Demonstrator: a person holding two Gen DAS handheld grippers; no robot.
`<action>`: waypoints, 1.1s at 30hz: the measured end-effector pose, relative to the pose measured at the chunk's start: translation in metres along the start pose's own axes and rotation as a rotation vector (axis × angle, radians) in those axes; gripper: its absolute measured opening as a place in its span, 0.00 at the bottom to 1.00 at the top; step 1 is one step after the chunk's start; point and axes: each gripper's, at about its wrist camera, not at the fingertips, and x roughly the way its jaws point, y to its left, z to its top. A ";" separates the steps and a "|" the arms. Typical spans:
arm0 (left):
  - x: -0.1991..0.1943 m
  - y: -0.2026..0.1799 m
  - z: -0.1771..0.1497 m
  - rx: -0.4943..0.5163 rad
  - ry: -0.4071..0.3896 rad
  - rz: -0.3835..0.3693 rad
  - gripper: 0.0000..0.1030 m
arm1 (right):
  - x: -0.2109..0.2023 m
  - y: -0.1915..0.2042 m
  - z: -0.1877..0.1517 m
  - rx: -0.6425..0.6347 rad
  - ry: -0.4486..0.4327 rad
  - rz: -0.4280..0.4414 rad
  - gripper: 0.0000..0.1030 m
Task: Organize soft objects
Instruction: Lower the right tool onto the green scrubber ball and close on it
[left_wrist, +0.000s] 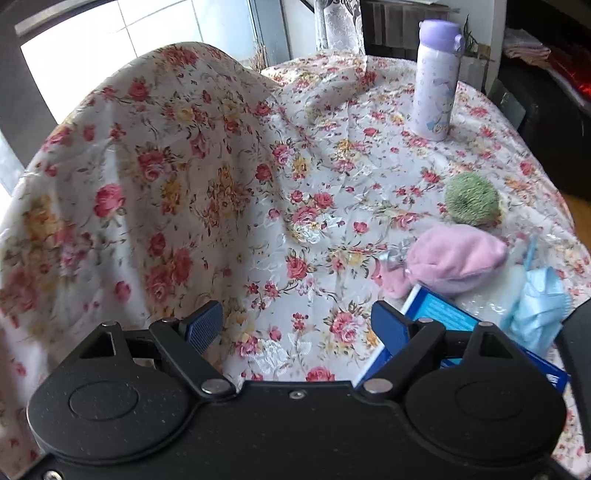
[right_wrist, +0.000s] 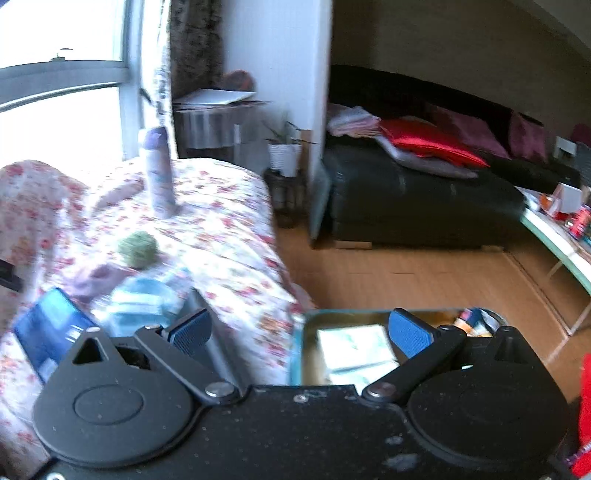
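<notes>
While both pairs of fingers stand wide and empty, the pink plush (left_wrist: 456, 260) lies long axis left-right on the bench (left_wrist: 332, 155), right of the left gripper (left_wrist: 297, 326), nearer it than the right gripper (right_wrist: 301, 334).

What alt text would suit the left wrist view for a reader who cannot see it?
The open, empty left gripper hangs above a floral tablecloth. To its right lie a pink plush, a green fuzzy ball, a blue face mask and a blue box. A lilac bottle stands upright farther back.
</notes>
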 end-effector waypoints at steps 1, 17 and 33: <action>0.003 0.001 0.000 -0.001 0.004 -0.003 0.82 | 0.001 0.005 0.004 -0.007 0.004 0.020 1.00; 0.042 0.007 -0.002 -0.040 0.081 -0.022 0.82 | 0.057 0.097 0.058 -0.095 0.102 0.200 1.00; 0.055 0.019 -0.004 -0.130 0.121 -0.099 0.82 | 0.182 0.183 0.101 -0.057 0.270 0.281 0.96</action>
